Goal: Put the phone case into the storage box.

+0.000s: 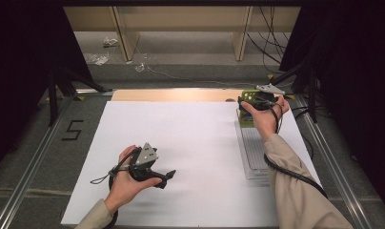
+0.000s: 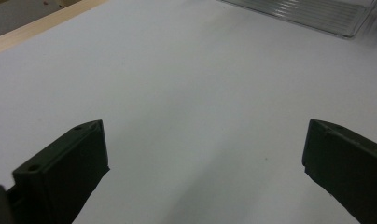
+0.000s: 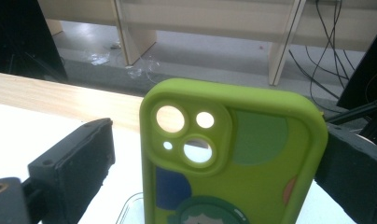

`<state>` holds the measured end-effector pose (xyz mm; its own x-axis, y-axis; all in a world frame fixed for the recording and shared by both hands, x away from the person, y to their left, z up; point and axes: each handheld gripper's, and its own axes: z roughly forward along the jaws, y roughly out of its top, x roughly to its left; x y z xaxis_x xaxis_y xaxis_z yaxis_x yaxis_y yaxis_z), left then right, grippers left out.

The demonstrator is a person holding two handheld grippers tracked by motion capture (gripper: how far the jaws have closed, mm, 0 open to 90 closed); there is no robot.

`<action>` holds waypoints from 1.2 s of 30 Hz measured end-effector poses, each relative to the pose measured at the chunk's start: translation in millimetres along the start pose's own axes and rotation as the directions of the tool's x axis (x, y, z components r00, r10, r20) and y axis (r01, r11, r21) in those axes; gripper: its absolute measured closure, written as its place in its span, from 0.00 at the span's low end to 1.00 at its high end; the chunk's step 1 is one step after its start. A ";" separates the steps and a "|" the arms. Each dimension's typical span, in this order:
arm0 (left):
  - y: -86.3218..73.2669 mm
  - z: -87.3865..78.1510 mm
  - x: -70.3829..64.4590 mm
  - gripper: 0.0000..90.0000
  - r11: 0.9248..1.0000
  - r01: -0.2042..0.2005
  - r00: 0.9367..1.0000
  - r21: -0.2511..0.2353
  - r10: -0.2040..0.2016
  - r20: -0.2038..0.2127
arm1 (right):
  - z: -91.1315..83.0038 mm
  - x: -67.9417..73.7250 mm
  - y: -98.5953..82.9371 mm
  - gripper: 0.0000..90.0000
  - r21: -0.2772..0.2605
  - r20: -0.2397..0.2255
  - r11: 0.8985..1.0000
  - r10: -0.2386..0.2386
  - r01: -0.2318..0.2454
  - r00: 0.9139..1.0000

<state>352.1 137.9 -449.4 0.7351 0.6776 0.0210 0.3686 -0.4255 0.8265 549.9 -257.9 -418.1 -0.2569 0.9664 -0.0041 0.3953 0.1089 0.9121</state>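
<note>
**Green phone case upright between the right claw's jaws at the far end of the tray**

The green phone case [image 3: 233, 158] stands upright, its camera cut-outs at the top and coloured patches on its back; in the high view it sits at the far right of the white surface [image 1: 190, 143], at the far end of the clear ribbed tray [image 1: 252, 152]; the right claw [image 3: 214, 163] has one jaw on each side of the case; the right-hand jaw touches the case's edge, while a gap of white shows between the left-hand jaw and the case, so it is spread about the case and whether it grips I cannot tell; in the high view the person's right hand [image 1: 264, 117] holds this claw over the tray's far end, the beige sleeve running back along the tray's side; the left claw [image 2: 205, 154] is released, its jaws wide apart with bare white sheet between them, a corner of the tray ahead of it; in the high view it lies low over the near left part of the surface, held in the left hand [image 1: 126, 183], well apart from the case; a strip of bare wood [image 1: 171, 95] edges the sheet on the far side.
</note>
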 end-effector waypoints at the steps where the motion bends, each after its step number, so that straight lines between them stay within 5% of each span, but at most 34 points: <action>1: 0.0 0.0 0.0 0.00 1.000 0.000 1.000 0.000 0.000 -0.001 | -0.6 0.1 0.0 0.04 -0.001 -0.001 1.000 0.001 -0.001 1.000; 36: 1.6 -1.2 -0.1 0.00 1.000 0.001 1.000 -0.006 -0.001 -0.008 | -29.2 -1.0 -10.2 0.08 0.035 -0.023 0.999 -0.003 0.004 1.000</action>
<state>352.0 137.9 -447.4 0.7304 0.6826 0.0249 0.3658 -0.4217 0.8297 520.3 -266.8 -415.5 -0.2782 0.9605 0.0023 0.4250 0.1210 0.8971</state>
